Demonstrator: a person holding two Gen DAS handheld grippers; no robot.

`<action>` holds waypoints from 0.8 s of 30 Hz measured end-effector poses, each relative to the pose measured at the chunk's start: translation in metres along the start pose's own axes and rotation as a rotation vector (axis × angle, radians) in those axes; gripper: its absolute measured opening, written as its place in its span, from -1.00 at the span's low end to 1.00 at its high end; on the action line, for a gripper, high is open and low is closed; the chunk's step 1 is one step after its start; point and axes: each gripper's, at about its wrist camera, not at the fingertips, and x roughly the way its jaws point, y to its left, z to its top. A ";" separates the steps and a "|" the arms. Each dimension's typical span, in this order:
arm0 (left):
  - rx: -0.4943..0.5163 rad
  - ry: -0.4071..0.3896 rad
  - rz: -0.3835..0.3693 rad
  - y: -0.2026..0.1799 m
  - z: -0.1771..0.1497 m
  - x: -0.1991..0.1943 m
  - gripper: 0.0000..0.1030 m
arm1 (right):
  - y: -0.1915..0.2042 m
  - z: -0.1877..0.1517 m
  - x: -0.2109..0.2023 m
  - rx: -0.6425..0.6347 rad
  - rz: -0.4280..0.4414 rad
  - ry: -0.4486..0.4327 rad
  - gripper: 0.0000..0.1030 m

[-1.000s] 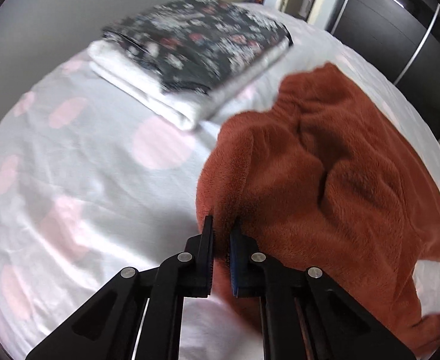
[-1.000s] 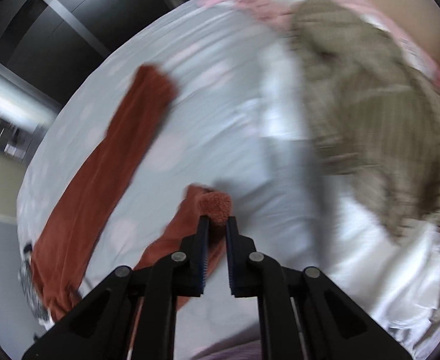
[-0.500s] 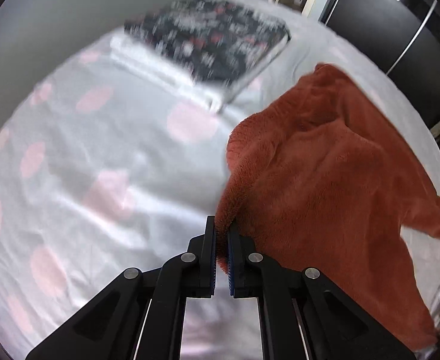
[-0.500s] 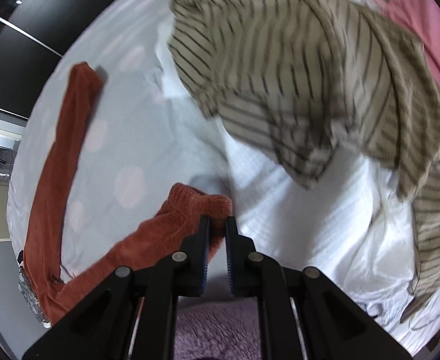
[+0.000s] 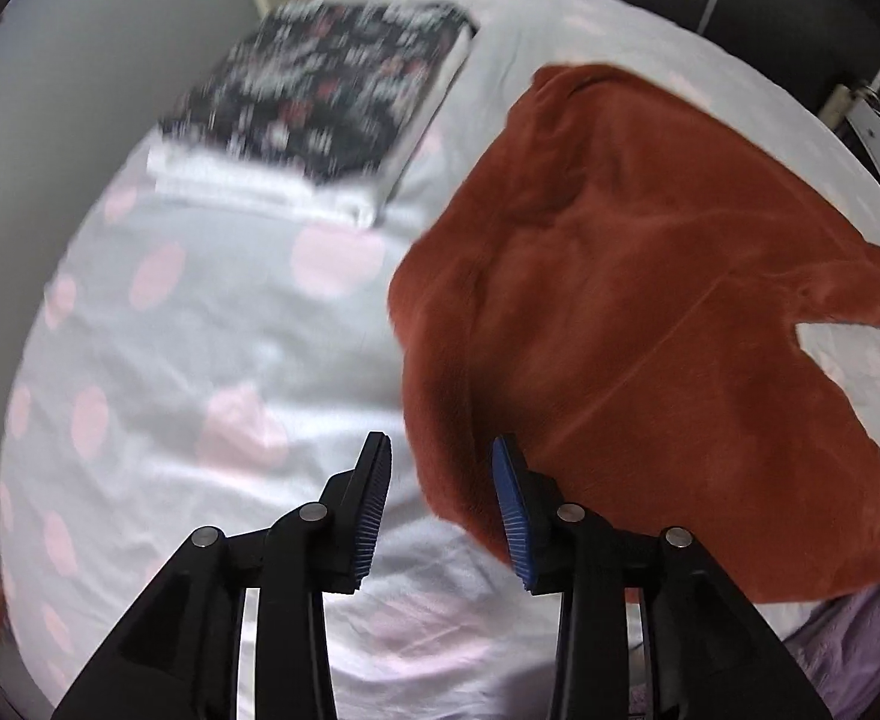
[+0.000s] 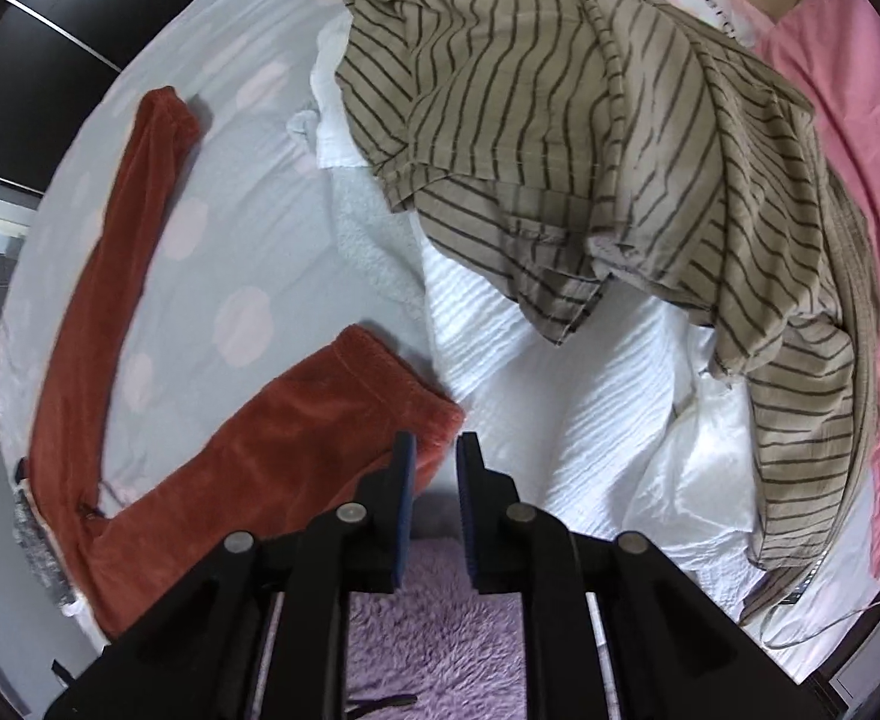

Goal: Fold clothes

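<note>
My left tool (image 5: 440,474) points steeply down at the bed (image 5: 212,360), its jaws parting. The near corner of the rust fleece garment (image 5: 650,300) shows in the gap, but the pads are clear of it, so I read it as released. My right tool (image 6: 434,456) points straight down, jaws just starting to part with only a narrow gap. The garment's cuff (image 6: 380,384) lies below its left finger, and nothing is pinched between the pads.

The garment lies spread flat on the dotted sheet, one sleeve (image 6: 110,276) stretched long toward the far edge of the bed.

To the left I have open sheet as far as the folded stack (image 5: 326,114). On the right, the striped shirt (image 6: 620,138) and white clothing (image 6: 560,396) crowd just beside the cuff. A purple rug (image 6: 440,630) shows below the bed's near edge.
</note>
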 end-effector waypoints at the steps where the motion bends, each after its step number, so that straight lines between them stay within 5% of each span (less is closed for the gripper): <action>1: 0.016 -0.013 0.002 -0.002 0.003 -0.005 -0.28 | 0.000 0.001 -0.001 -0.004 0.010 0.004 -0.73; 6: 0.042 -0.049 0.000 -0.009 0.025 -0.020 -0.26 | 0.020 0.004 0.007 -0.017 0.052 0.013 -0.72; 12: 0.023 -0.039 0.001 -0.011 0.043 -0.003 0.01 | 0.050 0.007 0.024 -0.047 0.117 0.031 -0.72; 21: -0.014 0.105 0.051 0.007 0.032 0.037 0.07 | 0.046 0.017 0.050 -0.063 0.057 0.075 -0.55; 24: -0.042 0.132 0.051 0.015 0.022 0.044 0.24 | 0.036 0.020 0.059 -0.077 0.036 0.103 -0.50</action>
